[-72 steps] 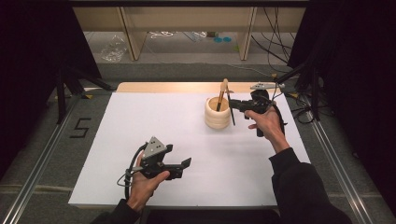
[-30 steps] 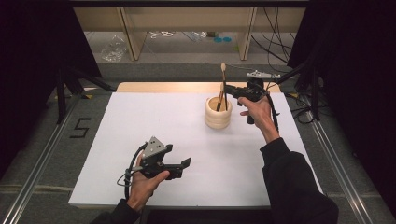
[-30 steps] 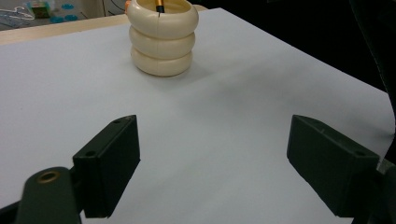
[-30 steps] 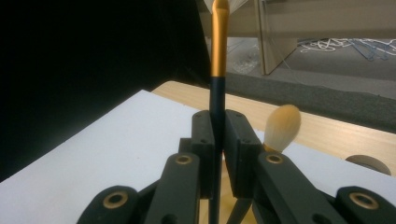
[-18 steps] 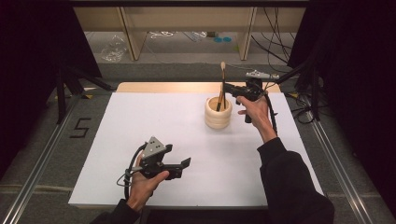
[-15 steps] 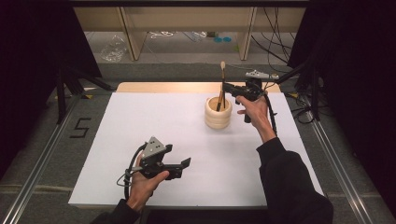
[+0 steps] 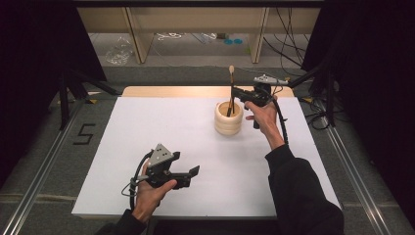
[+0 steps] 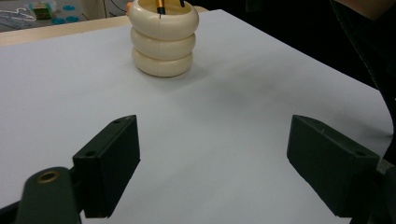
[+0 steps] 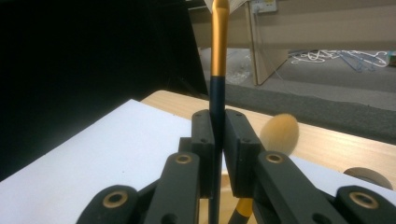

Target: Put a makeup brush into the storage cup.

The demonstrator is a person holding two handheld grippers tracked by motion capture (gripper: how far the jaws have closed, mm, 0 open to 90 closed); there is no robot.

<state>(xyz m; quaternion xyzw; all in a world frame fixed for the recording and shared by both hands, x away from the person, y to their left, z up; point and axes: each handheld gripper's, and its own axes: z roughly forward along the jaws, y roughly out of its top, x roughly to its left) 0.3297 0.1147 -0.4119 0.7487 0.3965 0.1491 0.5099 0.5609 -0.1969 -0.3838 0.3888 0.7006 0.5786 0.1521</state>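
A cream ribbed holder (image 7: 228, 118) (image 8: 162, 37) stands on the white sheet (image 7: 147, 127) toward the back right. My right gripper (image 7: 236, 93) (image 9: 218, 140) hovers just above its right rim, shut on the dark handle of a brush (image 7: 231, 85) (image 9: 217, 70). The brush stands upright, its gold part above the jaws and its lower end inside the holder. A second brush with a fuzzy tan head (image 9: 279, 133) leans in the holder beside it. My left gripper (image 7: 193, 172) (image 8: 212, 158) is held low near the front edge, open, with nothing between the pads.
A bare wooden strip of the table (image 7: 171, 91) runs behind the sheet. Wooden shelf legs (image 7: 134, 34) and loose cables (image 7: 293, 44) lie beyond it. Metal rails (image 7: 352, 171) flank the table, and a "5" mark (image 7: 83, 133) sits at the left.
My right gripper has moved up and back a little from where it was earliest, and the held brush went from tilted to upright. Over the last second nothing visibly moved.
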